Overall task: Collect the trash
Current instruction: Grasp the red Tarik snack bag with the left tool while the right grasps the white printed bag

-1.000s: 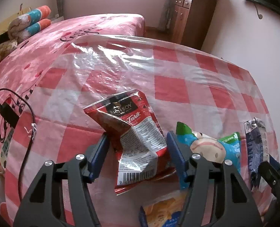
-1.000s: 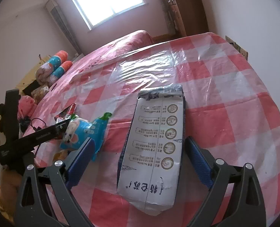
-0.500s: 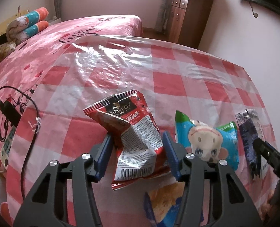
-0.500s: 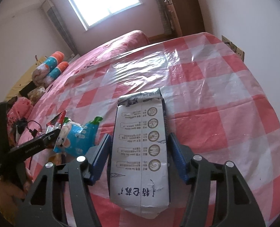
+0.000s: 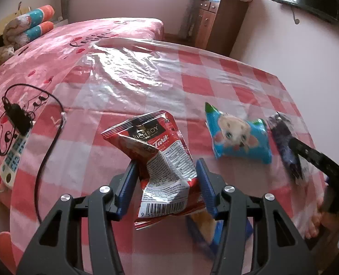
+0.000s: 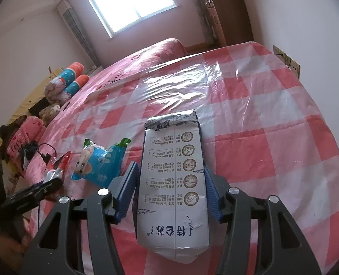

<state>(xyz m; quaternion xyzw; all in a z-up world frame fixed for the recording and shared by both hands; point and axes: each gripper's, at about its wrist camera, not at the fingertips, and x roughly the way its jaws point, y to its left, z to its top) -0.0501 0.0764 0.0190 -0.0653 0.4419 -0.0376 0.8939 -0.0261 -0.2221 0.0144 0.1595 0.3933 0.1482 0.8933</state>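
Observation:
On the red-and-white checked table cover (image 5: pixel 215 73) my left gripper (image 5: pixel 167 171) is shut on a crumpled red Richboy wrapper (image 5: pixel 160 153) and holds it. My right gripper (image 6: pixel 170 178) is shut on a white packet with printed circles (image 6: pixel 173 183); in the left wrist view it shows as a dark packet (image 5: pixel 284 146) at the right. A blue cartoon snack bag (image 5: pixel 238 137) lies between them, also in the right wrist view (image 6: pixel 100 162). An orange-and-blue wrapper (image 5: pixel 206 226) lies under the left gripper.
A pink bed (image 5: pixel 43 68) lies left of the table, with a phone on a black charger cable (image 5: pixel 15 151) and rolled quilts (image 5: pixel 29 29). A wooden dresser (image 5: pixel 220 27) stands at the far wall. A wall socket (image 6: pixel 286 61) sits at the table's right edge.
Both grippers have closed on their packets: the left on the red wrapper, the right on the white packet. Both views have pulled back and up slightly.

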